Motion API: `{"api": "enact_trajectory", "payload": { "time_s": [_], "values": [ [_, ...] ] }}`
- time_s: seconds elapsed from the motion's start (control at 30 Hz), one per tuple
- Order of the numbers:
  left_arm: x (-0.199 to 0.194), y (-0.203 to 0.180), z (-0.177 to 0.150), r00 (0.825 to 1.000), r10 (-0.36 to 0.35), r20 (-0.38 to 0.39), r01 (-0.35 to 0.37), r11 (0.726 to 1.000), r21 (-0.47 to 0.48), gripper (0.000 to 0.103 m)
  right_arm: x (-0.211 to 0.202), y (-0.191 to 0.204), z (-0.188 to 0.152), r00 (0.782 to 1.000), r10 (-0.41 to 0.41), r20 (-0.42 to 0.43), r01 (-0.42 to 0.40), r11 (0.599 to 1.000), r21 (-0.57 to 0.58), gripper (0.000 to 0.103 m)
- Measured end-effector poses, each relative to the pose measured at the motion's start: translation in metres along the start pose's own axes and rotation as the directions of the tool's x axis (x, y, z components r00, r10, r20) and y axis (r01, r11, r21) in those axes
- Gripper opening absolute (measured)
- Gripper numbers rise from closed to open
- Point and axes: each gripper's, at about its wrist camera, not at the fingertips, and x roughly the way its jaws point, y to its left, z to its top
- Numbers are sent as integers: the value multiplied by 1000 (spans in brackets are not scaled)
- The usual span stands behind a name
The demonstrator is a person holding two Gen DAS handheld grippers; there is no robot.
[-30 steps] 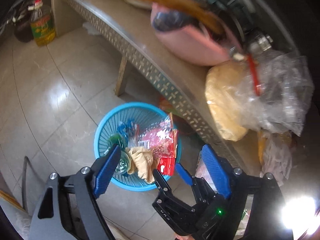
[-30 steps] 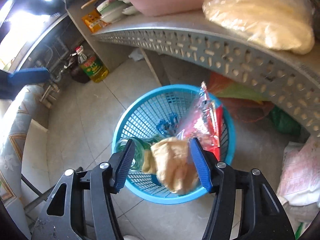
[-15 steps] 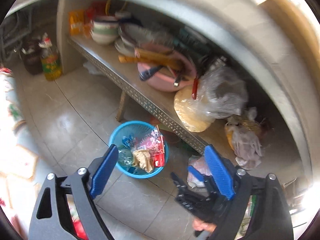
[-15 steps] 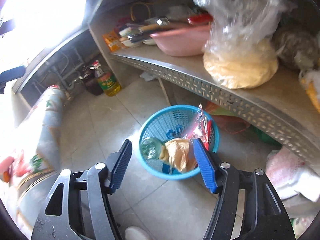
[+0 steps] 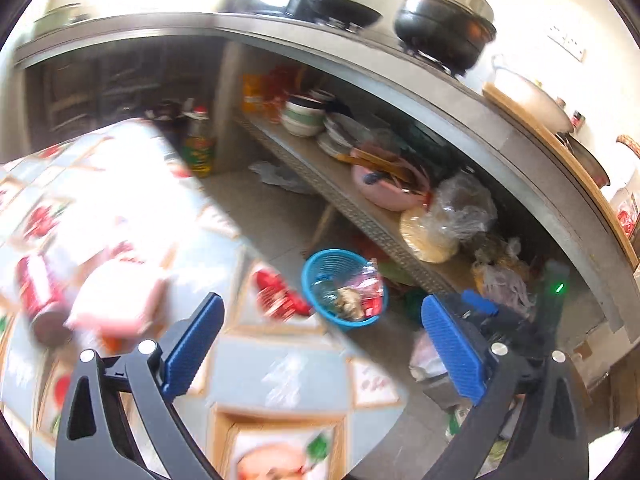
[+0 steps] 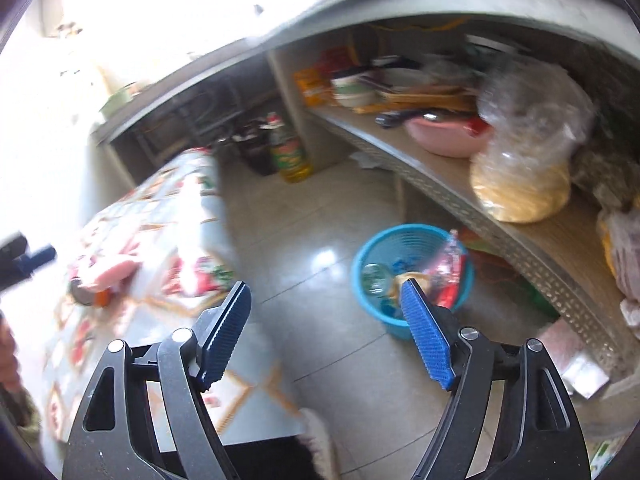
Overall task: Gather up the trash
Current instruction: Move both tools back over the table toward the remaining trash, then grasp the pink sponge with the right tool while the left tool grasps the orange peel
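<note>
The left gripper point(image 5: 322, 350) hung above the near edge of a desk point(image 5: 280, 380) covered in a patterned cloth, its blue jaws spread wide with nothing between them; they had just been opening further. The right gripper point(image 6: 326, 336) was likewise empty over the tiled floor point(image 6: 312, 216), its jaws standing apart and just widened too.

The trash sat in a blue basket point(image 5: 316, 268) on the floor, beyond the far edge of the desk and just in front of a low perforated metal shelf point(image 5: 360, 216). In the right wrist view the same basket point(image 6: 368, 252) lay to the right of the desk, and held a red and clear snack wrapper point(image 6: 450, 264), a crumpled tan paper point(image 6: 404, 280) partly hidden by the right jaw, and a clear glassy item point(image 6: 374, 276).

On the desk, to the left, lay a pink pack point(image 5: 116, 296) and a red can point(image 5: 38, 292), both blurred, and another red wrapper point(image 5: 278, 292) lay near the desk's far edge, close to the basket in the left wrist view.

The shelf carried a pink basin point(image 6: 444, 136), stacked bowls point(image 5: 302, 114) and a clear bag of yellowish stuff point(image 6: 520, 184). A bottle of cooking oil point(image 6: 290, 156) stood on the floor at the far end. Above, a counter bore a black pot point(image 5: 444, 24) and a dark pan point(image 5: 340, 10).
</note>
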Motion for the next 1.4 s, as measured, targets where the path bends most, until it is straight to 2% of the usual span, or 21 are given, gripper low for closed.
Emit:
{"api": "enact_trajectory", "payload": {
  "time_s": [0.1,0.27,0.43,0.5,0.6,0.7,0.83,0.87,0.93,1.03,1.17,1.3,1.37,1.4],
  "values": [
    [-27,18,-23,997,69,39,-69,998,-10,97,-6,21,6,999,50,-15,-51,998,-29,74],
    [-57,52,-61,983,176,43,-174,983,-57,97,-7,62,11,989,139,-50,-143,986,-87,75],
    [-73,93,-91,966,254,40,-246,959,-137,97,7,112,13,965,222,-139,-241,960,-140,75],
    [-77,104,-98,964,262,47,-251,954,-163,97,15,134,14,952,251,-174,-279,947,-160,75],
    [-79,117,-103,960,275,56,-260,946,-192,97,29,165,14,912,327,-249,-369,918,-147,75],
    [-79,127,-107,950,305,70,-288,939,-191,97,44,194,13,850,411,-330,-460,884,-82,75],
    [-74,134,-111,949,306,79,-288,939,-186,97,77,227,15,784,462,-416,-505,863,7,75],
    [-73,136,-112,949,304,80,-286,940,-184,97,89,232,17,758,484,-438,-512,857,61,75],
    [-72,139,-113,951,298,83,-280,943,-180,97,115,234,19,684,561,-466,-527,822,216,75],
    [-72,142,-114,953,289,94,-268,945,-186,97,156,231,18,617,625,-478,-460,780,424,74],
    [-73,143,-113,952,283,117,-259,948,-182,97,192,231,8,574,654,-492,-371,744,556,62],
    [-72,142,-109,954,267,135,-246,957,-151,97,202,239,2,571,656,-494,-341,737,584,49],
    [-70,139,-106,954,265,143,-248,960,-126,97,205,239,0,571,664,-482,-332,725,604,36],
    [-69,137,-104,952,267,146,-252,961,-113,97,206,238,0,569,671,-476,-331,717,614,35]
  ]
}}
